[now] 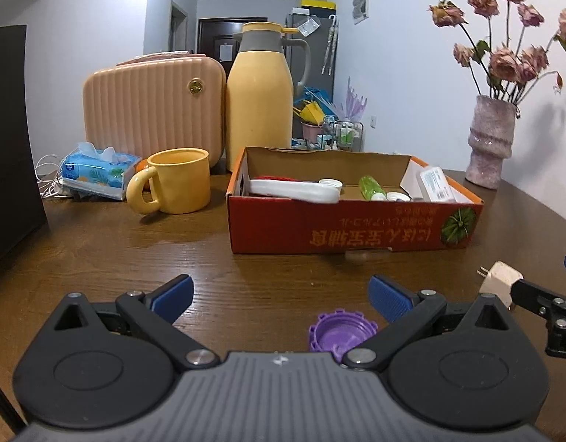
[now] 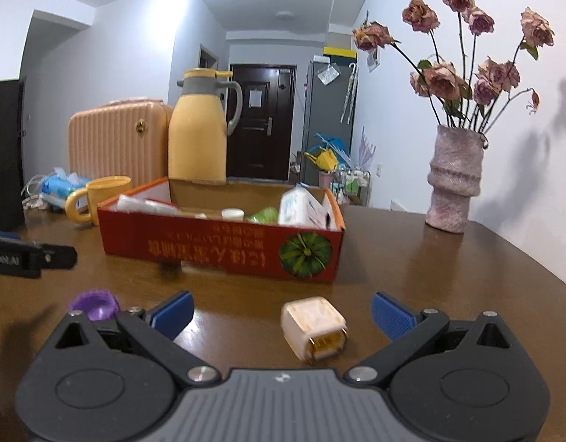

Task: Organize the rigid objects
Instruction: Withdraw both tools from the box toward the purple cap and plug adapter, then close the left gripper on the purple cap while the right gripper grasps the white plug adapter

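Both grippers stood wide apart over the wooden table (image 1: 98,243). The left gripper (image 1: 281,294) held nothing; a purple cap (image 1: 340,333) lay on the table between its fingers, nearer the right one. The right gripper (image 2: 282,311) was also empty, with a white charger plug (image 2: 314,328) lying between its fingers. The red cardboard box (image 1: 353,226) beyond held what looked like bottles and packets.

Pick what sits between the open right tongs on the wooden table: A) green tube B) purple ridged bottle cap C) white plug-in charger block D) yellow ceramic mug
C: the white plug-in charger block lies on the brown wooden table between the spread blue pads of the right tongs, untouched by either, while the purple ridged bottle cap sits off to their left.
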Demonstrator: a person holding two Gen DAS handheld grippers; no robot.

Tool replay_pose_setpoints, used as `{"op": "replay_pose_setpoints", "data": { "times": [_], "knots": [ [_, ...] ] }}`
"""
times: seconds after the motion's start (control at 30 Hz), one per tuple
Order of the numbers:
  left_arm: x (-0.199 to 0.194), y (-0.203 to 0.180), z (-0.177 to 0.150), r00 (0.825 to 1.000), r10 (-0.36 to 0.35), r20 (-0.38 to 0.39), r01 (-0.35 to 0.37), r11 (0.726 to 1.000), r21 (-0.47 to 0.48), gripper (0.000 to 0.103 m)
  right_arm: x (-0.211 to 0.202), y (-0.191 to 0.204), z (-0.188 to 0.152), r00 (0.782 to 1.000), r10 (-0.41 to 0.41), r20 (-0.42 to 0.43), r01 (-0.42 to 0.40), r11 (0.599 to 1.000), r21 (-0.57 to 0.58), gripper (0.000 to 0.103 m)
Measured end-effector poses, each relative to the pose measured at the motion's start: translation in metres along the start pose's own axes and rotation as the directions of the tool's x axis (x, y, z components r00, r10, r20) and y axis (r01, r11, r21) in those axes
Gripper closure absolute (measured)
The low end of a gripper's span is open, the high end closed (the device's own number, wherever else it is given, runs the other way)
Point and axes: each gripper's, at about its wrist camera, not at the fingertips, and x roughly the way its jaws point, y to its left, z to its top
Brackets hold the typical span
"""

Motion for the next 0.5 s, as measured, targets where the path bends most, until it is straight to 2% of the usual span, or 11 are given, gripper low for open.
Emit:
{"op": "replay_pose_setpoints", "data": {
  "times": [0.27, 0.5],
  "knots": [
    [-0.002, 0.001, -0.004, 1.000, 0.000, -0.001, 0.000, 1.000, -0.004, 0.000, -0.004, -0.027, -0.016, 0.996, -0.029, -0.089, 0.030, 1.000, 0.003, 0.000],
    [0.002, -0.003, -0.008, 0.999, -0.018, -0.030, 0.018, 1.000, 0.020, 0.000, 0.020, -0.041, -0.016, 0.987, -0.005, -0.161, 0.006, 1.000, 0.008, 0.000]
  ]
}}
